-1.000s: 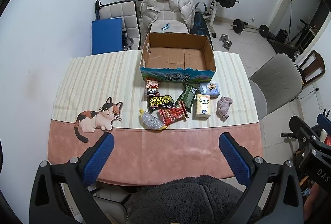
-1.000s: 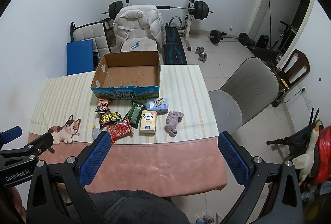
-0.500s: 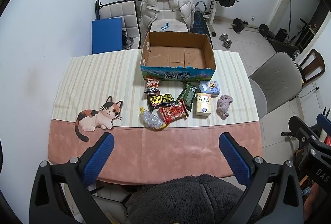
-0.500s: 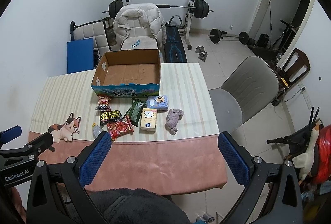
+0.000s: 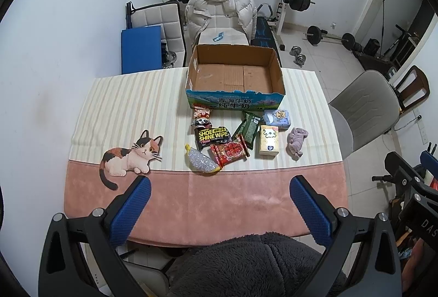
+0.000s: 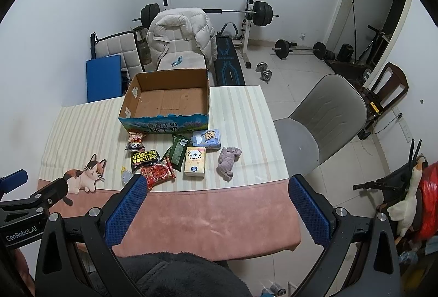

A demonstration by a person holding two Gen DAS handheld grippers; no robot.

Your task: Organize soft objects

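Our left gripper [image 5: 220, 210] and right gripper [image 6: 216, 208] share one build: black triangular frames with cut-out windows, silver screws at the joints, blue knurled pads [image 5: 128, 210] on the fingers; white "GenRobot.AI" lettering [image 6: 21, 233] marks one body, and dark grey fleece [image 5: 257, 264] covers us

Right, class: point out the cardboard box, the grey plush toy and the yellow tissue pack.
cardboard box [image 5: 232, 76], left wrist view, on its bare inside floor.
grey plush toy [image 6: 228, 160], right wrist view, on its body.
yellow tissue pack [image 5: 268, 142], left wrist view, on its top face.
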